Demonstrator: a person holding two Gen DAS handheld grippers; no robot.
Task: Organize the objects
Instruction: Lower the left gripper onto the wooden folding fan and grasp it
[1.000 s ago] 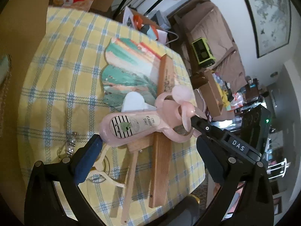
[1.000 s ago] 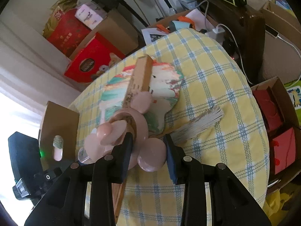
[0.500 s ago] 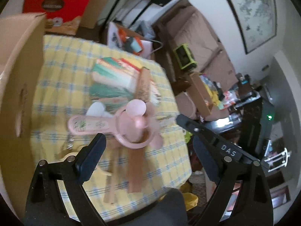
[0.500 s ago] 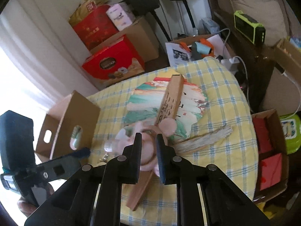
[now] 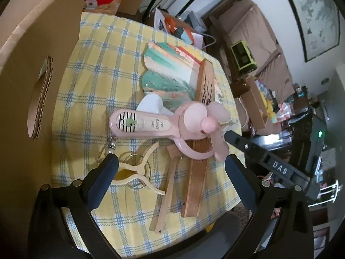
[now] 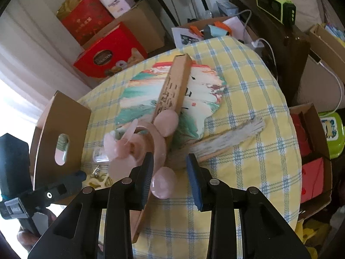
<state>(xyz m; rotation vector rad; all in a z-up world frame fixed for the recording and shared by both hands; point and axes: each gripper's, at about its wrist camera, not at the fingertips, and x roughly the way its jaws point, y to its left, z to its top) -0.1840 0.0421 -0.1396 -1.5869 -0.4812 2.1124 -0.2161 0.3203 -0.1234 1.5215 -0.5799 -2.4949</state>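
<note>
A pink handheld fan with petal blades lies across a folded wooden fan and a painted paper fan on the yellow checked tablecloth. My left gripper is open, its fingers on either side just below the pink fan's handle. My right gripper is open, its fingers by the pink fan's ring guard; the left finger looks against the ring. The right gripper's tip also shows in the left wrist view.
A cardboard box with a handle hole stands at the table's left. A cream clip, a key ring and a wooden stick lie near the front edge. A tassel lies right. Boxes and clutter surround the table.
My right gripper's jaws have opened from around the pink fan's ring. The fan has come back down onto the wooden fan. My left gripper has moved closer to the fan's handle.
</note>
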